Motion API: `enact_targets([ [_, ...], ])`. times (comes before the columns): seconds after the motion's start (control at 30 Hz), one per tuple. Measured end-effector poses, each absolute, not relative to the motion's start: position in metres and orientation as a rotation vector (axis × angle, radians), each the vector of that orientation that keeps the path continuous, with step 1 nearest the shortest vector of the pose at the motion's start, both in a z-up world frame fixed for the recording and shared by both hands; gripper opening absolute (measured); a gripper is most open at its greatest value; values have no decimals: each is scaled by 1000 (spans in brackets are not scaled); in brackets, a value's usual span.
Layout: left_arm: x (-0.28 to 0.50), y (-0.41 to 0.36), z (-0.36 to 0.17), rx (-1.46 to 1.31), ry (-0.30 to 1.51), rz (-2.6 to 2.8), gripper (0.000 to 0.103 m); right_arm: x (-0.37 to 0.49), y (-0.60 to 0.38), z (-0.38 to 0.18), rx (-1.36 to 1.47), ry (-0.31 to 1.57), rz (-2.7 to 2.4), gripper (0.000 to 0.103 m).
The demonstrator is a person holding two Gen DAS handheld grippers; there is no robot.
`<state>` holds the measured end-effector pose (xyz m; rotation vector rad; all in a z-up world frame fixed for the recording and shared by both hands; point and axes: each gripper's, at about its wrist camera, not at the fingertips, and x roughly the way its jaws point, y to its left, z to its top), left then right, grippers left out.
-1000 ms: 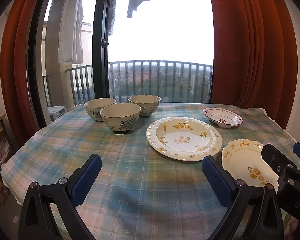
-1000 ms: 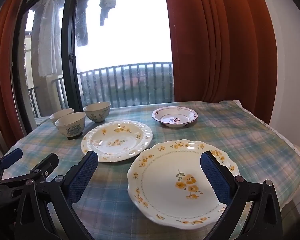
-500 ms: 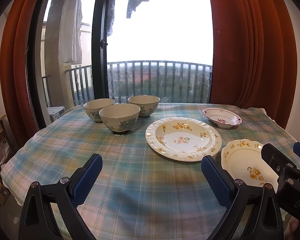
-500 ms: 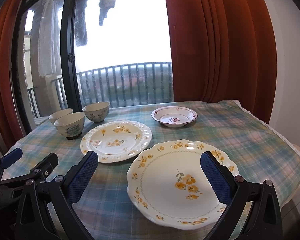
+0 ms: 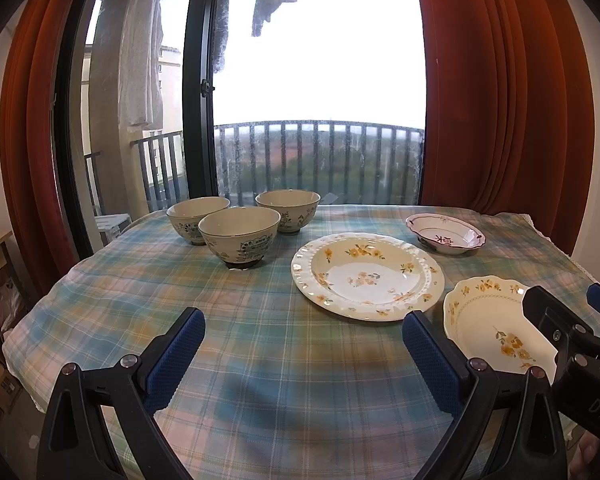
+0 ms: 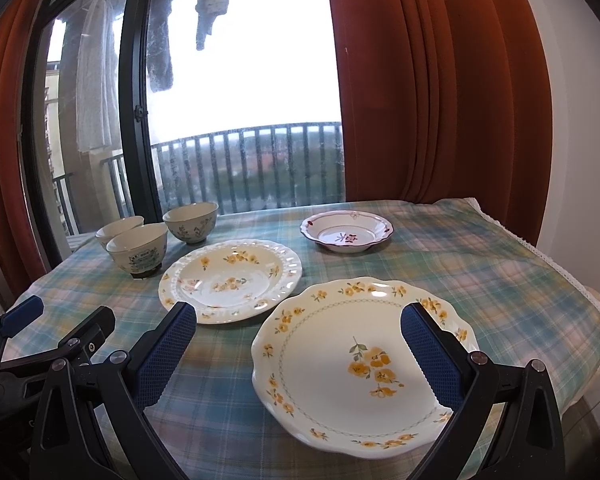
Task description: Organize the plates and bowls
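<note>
Over on the far left, three patterned bowls huddle together: one at the back left (image 5: 198, 220), one in front (image 5: 239, 236) nearest us, and a third at the back right (image 5: 288, 211), all upright and close-set, though whether they touch is hard to call. Moving right, the big round floral plate (image 5: 367, 276) lies flat mid-bench, with the small red-trimmed dish (image 5: 445, 234) beyond it toward the curtain, a clear gap between them. Right again, the scalloped yellow-flower plate (image 6: 364, 364) sits near the front edge, just beside the big plate. The left tool (image 5: 303, 360) hovers low over bare cloth, blue pads spread wide, nothing between them, and nothing stands between it and the bowls. The right tool (image 6: 298, 354) hangs with its pads wide apart too, framing the scalloped plate from above without gripping it; its right pad (image 6: 430, 354) overlaps the plate's rim in the right wrist view. From the left wrist view the right tool's black frame covers part of that same plate. The bench wears a blue-green plaid tablecloth (image 5: 260, 360) with a lace edge on the right. Behind, rust-red curtains (image 5: 500, 88) flank a dark-framed glass door (image 5: 198, 88); a balcony railing (image 5: 320, 160) and hanging laundry (image 5: 140, 52) show outside, under a very bright sky.
</note>
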<state>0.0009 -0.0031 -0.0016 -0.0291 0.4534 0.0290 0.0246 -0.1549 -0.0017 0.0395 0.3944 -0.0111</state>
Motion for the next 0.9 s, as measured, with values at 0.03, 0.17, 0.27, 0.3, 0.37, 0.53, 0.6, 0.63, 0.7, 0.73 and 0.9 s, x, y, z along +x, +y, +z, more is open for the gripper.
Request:
enact_targets([
  [0.03, 1, -3, -2, -29, 453, 29, 99, 24, -155, -1, 39, 395, -12, 103],
  [0.17, 0, -3, -2, -26, 452, 32, 99, 26, -155, -2, 38, 397, -14, 103],
  [0.27, 0, -4, -3, -18, 449, 35, 99, 27, -155, -4, 39, 401, -18, 103],
  [0.3, 0, -4, -3, -20, 450, 33, 99, 27, -155, -4, 38, 401, -19, 103],
  [0.37, 1, -4, -4, -18, 451, 35, 99, 27, -155, -4, 37, 400, -20, 103],
  [0.53, 2, -4, -4, -17, 459, 32, 99, 27, -155, -5, 38, 402, -19, 103],
  [0.6, 3, -4, -4, -13, 462, 34, 99, 27, -156, -5, 38, 403, -20, 103],
  [0.63, 3, -4, -5, -12, 462, 34, 99, 27, -156, -5, 38, 403, -21, 103],
  [0.7, 3, -4, -5, -13, 463, 33, 99, 27, -156, -5, 39, 404, -19, 103],
  [0.73, 3, -5, -4, -12, 462, 34, 99, 27, -156, -5, 39, 404, -19, 103],
  [0.9, 3, -5, -4, -12, 462, 34, 99, 28, -155, -5, 38, 403, -20, 103],
])
